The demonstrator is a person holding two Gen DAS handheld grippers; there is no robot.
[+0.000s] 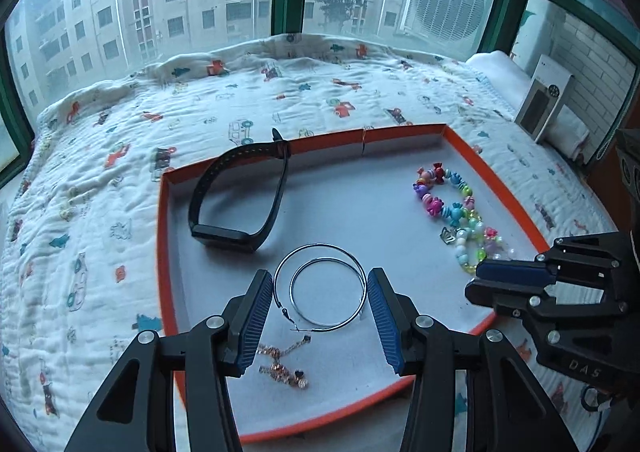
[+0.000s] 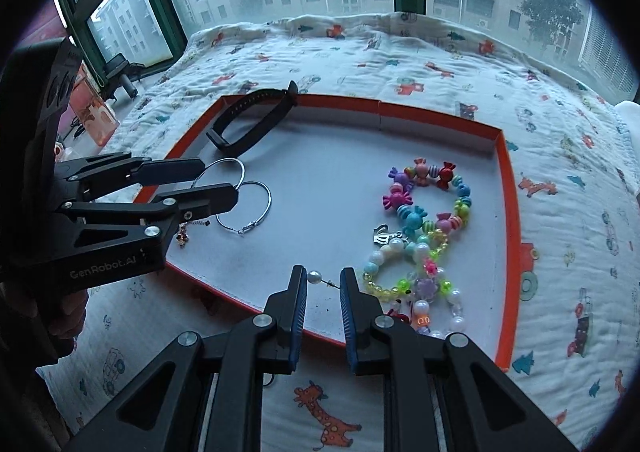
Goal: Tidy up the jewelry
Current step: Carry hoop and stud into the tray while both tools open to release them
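Orange-rimmed tray (image 1: 162, 252) on the quilt. Left gripper (image 1: 320, 292) hangs open over the hoop earrings (image 1: 320, 286), its arm hiding part of a gold chain (image 1: 282, 366). Right gripper (image 2: 323, 284) pinches a pearl pin (image 2: 314, 277) (its point hidden) beside the bead bracelets (image 2: 424, 220).

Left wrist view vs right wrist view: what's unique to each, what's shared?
Only left wrist: rose-gold chain pieces near the tray's front, in clear view between the left gripper fingers, plus a white box against the brick wall.

Only right wrist: a pearl-headed pin spanning the gap of the right gripper, and an orange-pink container by the window.

Both: orange-rimmed tray, black wristband, two silver hoops, beaded bracelets, printed blanket.
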